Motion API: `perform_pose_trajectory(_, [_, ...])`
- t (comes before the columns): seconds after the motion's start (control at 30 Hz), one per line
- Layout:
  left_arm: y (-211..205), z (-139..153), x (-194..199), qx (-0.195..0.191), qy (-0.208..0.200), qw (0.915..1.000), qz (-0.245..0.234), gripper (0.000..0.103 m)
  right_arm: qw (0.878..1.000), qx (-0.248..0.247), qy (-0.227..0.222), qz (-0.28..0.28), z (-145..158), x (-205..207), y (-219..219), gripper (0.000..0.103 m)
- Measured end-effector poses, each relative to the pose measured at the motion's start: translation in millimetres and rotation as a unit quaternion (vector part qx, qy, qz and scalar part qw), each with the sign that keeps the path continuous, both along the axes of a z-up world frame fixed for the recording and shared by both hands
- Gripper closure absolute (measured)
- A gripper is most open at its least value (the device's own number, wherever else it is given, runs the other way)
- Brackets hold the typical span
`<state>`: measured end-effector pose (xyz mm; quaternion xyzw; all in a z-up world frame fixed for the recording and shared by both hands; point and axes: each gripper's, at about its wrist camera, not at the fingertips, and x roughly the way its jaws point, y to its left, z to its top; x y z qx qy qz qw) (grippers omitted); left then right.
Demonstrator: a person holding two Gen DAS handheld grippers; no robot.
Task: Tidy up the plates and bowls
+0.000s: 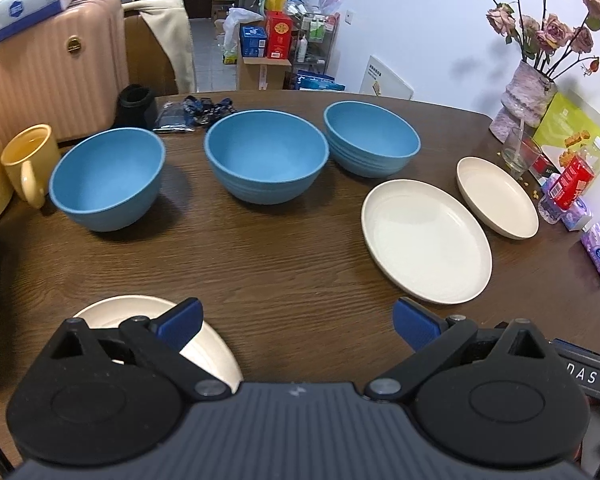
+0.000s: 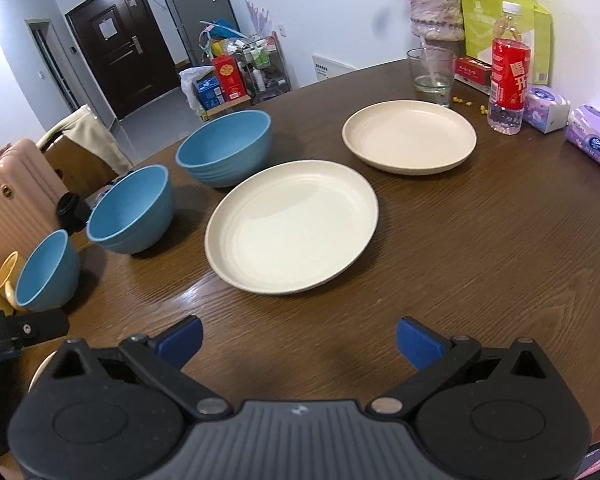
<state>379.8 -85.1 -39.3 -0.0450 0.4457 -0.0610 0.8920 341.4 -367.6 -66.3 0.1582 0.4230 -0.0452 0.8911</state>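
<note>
On the desk (image 1: 284, 264), three blue bowls (image 1: 265, 156) and cream plates (image 2: 292, 226) lie separate, unstacked; left claw (image 1: 298, 326) and right claw (image 2: 299, 340) hover wide, empty, ready to gather.

My left camera sits low over the near edge of the surface (image 1: 300, 264), looking straight across it toward the far wall, with the bowls (image 1: 266, 156) in a row ahead. My right camera sits further right, also low, angled left toward the door (image 2: 116, 44), with the plates (image 2: 292, 226) close in front. Both views share the bowls, two plates, the vase (image 1: 526, 96) and glass (image 1: 518, 152); each shows its own tool's fingers at the bottom.
</note>
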Motion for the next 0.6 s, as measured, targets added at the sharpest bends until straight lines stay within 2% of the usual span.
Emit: perform_pose_trajectory(0.6, [-59,-17,50,0.001,0.025,0.9997,0.0,0.0,1.0,-0.009,0.02,-0.013,-11,48,-57,0.0])
